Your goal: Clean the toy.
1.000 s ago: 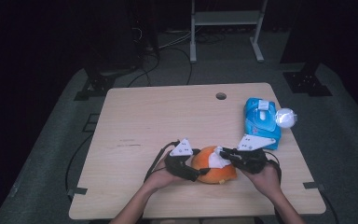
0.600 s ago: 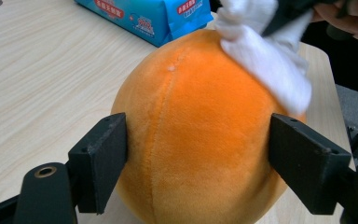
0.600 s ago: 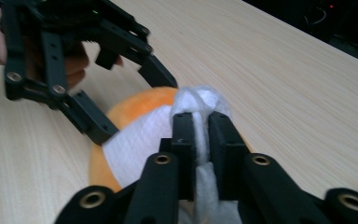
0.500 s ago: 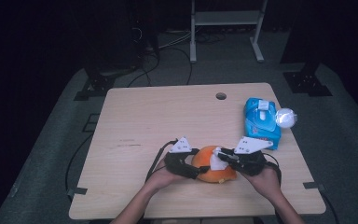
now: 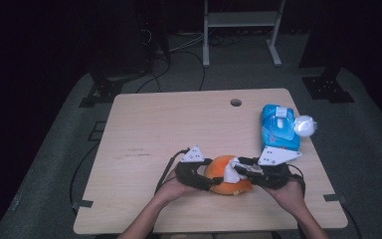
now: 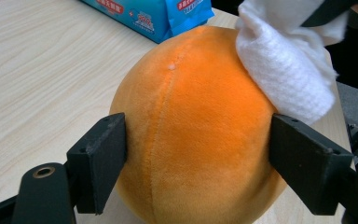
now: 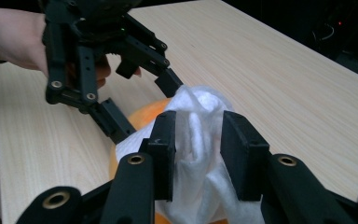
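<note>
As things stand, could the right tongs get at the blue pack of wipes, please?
Probably yes. The blue pack lies apart on the table, beyond the right tongs, with bare wood between. But their jaws, just opening, have the white wipe between them at the orange plush ball.

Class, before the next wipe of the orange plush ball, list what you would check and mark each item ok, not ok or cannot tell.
1. Left gripper clamps the orange plush ball on both sides: ok.
2. White wipe sits between the right gripper jaws: ok.
3. Right jaws press firmly on the wipe: cannot tell; they have just been opening.
4. Wipe touches the ball: ok.
5. Blue wipe packet stands apart from the ball: ok.
</note>
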`<action>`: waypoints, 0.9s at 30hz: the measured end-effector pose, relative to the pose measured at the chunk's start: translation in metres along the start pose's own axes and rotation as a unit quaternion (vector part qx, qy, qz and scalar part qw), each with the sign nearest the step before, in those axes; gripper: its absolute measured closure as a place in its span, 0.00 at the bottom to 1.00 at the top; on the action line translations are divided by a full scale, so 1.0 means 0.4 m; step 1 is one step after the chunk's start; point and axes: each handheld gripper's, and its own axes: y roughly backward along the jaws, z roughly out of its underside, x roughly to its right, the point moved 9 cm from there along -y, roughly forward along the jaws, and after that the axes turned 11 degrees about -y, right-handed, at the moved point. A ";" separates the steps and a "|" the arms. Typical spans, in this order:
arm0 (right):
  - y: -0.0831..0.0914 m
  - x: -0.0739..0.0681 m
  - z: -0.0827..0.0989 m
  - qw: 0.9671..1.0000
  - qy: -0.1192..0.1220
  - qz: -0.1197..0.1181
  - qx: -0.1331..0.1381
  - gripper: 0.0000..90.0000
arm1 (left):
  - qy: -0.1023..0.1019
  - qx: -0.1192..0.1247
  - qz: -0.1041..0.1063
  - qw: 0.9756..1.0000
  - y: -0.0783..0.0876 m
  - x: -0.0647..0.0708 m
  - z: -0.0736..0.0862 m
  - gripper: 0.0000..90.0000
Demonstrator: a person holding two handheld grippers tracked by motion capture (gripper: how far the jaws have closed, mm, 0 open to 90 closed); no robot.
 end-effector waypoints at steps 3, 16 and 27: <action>-0.001 -0.006 0.001 1.000 0.003 -0.009 -0.002 0.71 | 0.000 -0.001 -0.003 1.000 -0.001 0.002 -0.002 0.24; -0.064 -0.041 0.027 0.998 0.053 0.002 -0.037 0.88 | -0.014 -0.004 -0.003 1.000 -0.003 0.010 -0.005 0.25; 0.001 0.070 0.060 0.999 0.006 0.029 -0.042 0.89 | -0.001 0.013 0.012 1.000 0.007 -0.005 -0.001 0.21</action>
